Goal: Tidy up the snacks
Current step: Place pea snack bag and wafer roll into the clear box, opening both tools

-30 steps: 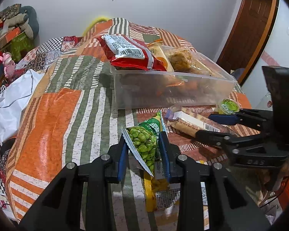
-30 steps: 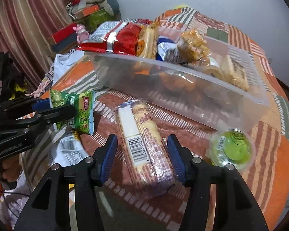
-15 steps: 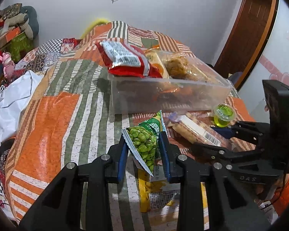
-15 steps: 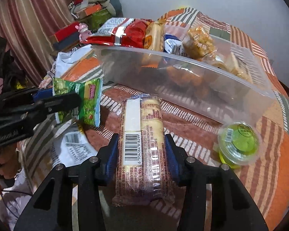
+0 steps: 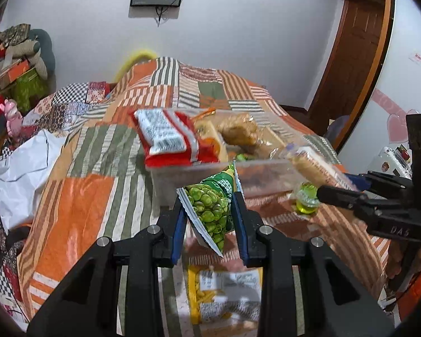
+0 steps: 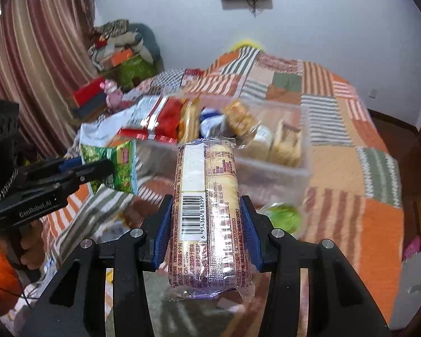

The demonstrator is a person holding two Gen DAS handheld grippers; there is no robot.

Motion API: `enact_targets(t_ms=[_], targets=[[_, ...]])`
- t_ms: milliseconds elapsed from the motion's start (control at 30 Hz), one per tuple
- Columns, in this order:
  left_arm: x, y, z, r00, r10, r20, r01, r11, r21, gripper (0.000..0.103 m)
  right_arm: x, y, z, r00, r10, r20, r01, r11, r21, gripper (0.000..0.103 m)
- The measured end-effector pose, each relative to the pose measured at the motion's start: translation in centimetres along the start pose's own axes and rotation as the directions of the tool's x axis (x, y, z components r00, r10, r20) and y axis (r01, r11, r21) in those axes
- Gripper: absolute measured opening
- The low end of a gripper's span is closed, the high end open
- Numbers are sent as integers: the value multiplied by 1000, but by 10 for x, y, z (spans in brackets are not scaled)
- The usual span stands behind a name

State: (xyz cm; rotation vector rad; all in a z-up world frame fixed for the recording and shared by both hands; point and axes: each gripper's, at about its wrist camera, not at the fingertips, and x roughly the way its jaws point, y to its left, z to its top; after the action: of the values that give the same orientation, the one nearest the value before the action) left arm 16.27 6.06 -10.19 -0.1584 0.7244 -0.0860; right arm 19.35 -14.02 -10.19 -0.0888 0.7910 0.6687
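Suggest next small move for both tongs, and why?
Probably carry both forward over the clear bin before releasing. The left tongs grip the green pea packet and the right tongs grip the biscuit pack, both clear of the quilt, short of the bin's near wall.

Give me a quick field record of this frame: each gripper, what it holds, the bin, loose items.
left gripper: shut on green pea packet, lifted off the bedspread
right gripper: shut on cracker pack, barcode side up
clear bin: on the patchwork bedspread, already holds a red bag and other snacks
loose items: jelly cup in front of the bin; yellow packet below the left gripper
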Motion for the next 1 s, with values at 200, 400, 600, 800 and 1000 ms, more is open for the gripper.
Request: enact_targets(t_ms=[200,400,600,800,1000], targets=[[7,-9,22,1000,-8,27,7,1000,20,31,-6,-16,10,998,-39,42,38,999,26,43],[26,-22,41,999,-12,35,10,999,52,31,-1,-27,19,995,-74,69,71,996,47,43],[55,-33,52,1000,-4,3,4,997,77,31,8,-36,27,993,-90,69,87,995,51,43],[77,-40,59,1000,-3,-11,4,996,89,31,20,-44,35,993,-96,66,91,994,68,43],[93,-45,63,1000,-4,-29,7,996,94,31,33,-49,44,994,-95,58,91,993,74,43]])
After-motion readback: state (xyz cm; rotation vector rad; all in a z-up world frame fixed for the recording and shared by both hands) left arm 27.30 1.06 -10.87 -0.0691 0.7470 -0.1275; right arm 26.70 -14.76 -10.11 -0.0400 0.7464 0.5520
